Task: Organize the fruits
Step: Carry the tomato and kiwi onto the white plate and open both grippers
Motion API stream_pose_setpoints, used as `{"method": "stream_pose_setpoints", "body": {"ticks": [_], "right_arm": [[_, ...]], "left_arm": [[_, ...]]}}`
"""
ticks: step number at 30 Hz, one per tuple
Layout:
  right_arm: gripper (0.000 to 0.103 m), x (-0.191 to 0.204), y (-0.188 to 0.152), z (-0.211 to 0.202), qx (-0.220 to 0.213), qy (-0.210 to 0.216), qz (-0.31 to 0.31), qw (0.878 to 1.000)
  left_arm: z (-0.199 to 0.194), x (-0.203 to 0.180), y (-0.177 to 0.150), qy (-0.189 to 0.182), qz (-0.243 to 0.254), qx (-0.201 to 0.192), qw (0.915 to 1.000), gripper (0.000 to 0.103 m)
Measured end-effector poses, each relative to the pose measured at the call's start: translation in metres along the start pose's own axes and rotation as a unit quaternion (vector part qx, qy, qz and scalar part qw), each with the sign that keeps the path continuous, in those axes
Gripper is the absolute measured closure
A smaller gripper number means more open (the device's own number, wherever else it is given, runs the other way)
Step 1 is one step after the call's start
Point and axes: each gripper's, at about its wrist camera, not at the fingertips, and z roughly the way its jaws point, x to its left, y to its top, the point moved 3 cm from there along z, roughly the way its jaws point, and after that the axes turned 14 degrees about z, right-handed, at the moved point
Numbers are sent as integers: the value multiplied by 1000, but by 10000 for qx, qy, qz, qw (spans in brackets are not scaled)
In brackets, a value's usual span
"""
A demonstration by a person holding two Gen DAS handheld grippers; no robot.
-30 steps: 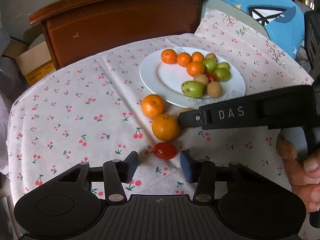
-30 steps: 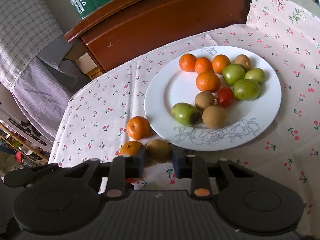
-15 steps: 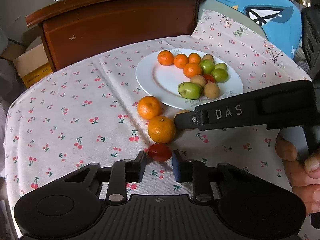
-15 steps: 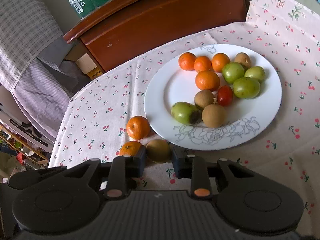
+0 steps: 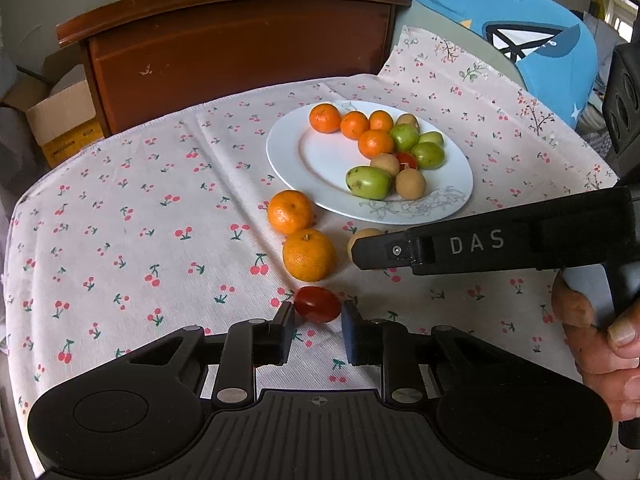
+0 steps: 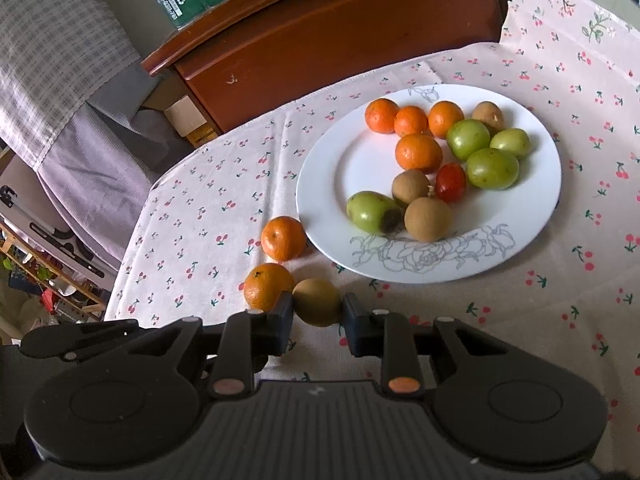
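The left hand-held gripper (image 5: pixel 318 322) has just closed its jaws onto the small red tomato (image 5: pixel 317 304), which sits on the cherry-print cloth (image 5: pixel 140 216) of the desk at 6 o'clock from the nearer loose orange (image 5: pixel 309 255), its pads touching both sides of it. The right hand-held gripper (image 6: pixel 318 318) is clamped on a brown round fruit (image 6: pixel 317 302) lying on the cloth, touching that orange (image 6: pixel 267 286) at its 9 o'clock. The white plate (image 6: pixel 328 184), at 12 to 1 o'clock from both grippers, holds four oranges, four green fruits, three brown ones and a red tomato; a second loose orange (image 6: pixel 284 238) rests just beside its rim at 8 o'clock.
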Motion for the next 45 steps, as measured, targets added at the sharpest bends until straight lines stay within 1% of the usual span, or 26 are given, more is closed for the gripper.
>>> {"method": "stream_pose_setpoints", "body": {"ticks": [10, 16, 23, 28, 31, 35, 39, 45], "right_arm": [[77, -5, -3, -10, 50, 95, -27, 9999], [77, -2, 1, -21, -34, 237, -7, 9997], [77, 5, 15, -36, -327, 373, -88, 9987], [76, 4, 32, -44, -561, 442, 42, 9974], [77, 4, 44, -49, -728, 479, 137, 9961], [76, 2, 57, -55, -916, 501, 240, 9942], [76, -1, 67, -55, -1026, 463, 310, 9932], [76, -7, 75, -41, -961, 408, 431, 9936]], "left_arm": [[-14, -4, 2, -36, 23, -167, 9999, 81], [-22, -6, 9, 21, 76, -328, 9994, 81], [-31, 1, 27, 102, -71, -552, 9984, 81], [-34, 7, 45, 288, -138, -770, 9965, 81], [-36, 12, 56, 284, -279, -895, 9952, 81], [-32, 17, 66, 321, -414, -961, 9940, 81], [-21, 19, 71, 351, -526, -943, 9935, 81], [0, 21, 74, 317, -739, -817, 9934, 81]]}}
